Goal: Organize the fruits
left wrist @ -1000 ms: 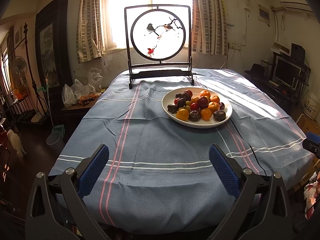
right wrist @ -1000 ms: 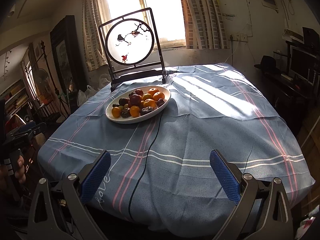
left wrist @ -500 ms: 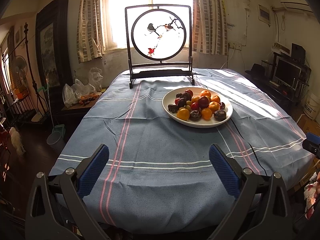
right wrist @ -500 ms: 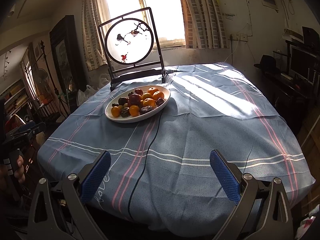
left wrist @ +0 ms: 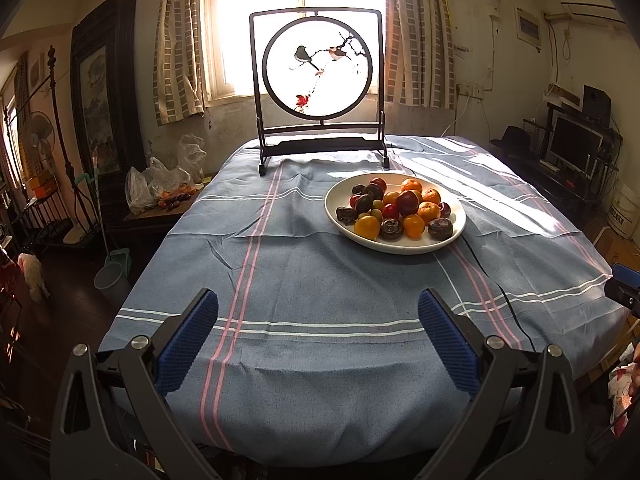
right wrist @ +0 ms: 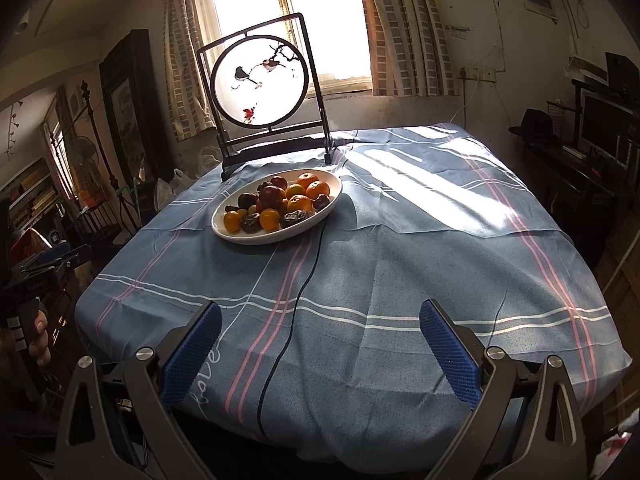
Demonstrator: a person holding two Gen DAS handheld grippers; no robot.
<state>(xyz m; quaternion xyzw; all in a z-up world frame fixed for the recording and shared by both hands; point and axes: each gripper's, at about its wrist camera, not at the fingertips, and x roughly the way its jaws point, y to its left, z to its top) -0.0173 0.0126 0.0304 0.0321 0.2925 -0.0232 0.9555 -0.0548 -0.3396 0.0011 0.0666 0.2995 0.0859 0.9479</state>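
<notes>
A white oval plate (left wrist: 340, 221) (right wrist: 320, 216) sits past the middle of the table. It is heaped with oranges (left wrist: 413, 225) (right wrist: 318, 189), red plums (left wrist: 407, 203), small green fruits and dark wrinkled fruits (left wrist: 440, 228) (right wrist: 295, 218). My left gripper (left wrist: 318, 338) is open and empty, over the near edge of the table, well short of the plate. My right gripper (right wrist: 320, 340) is open and empty, also over the near edge, with the plate far ahead to its left.
The table wears a blue cloth (left wrist: 304, 280) with pink and white stripes. A black cable (right wrist: 298, 300) runs from the plate to the near edge. A framed round bird screen (left wrist: 318, 80) stands at the far edge. Bags lie on a side table (left wrist: 160, 196) at left.
Both views have shifted very slightly; the plate sits a touch higher in the frames. Both grippers stay open and empty.
</notes>
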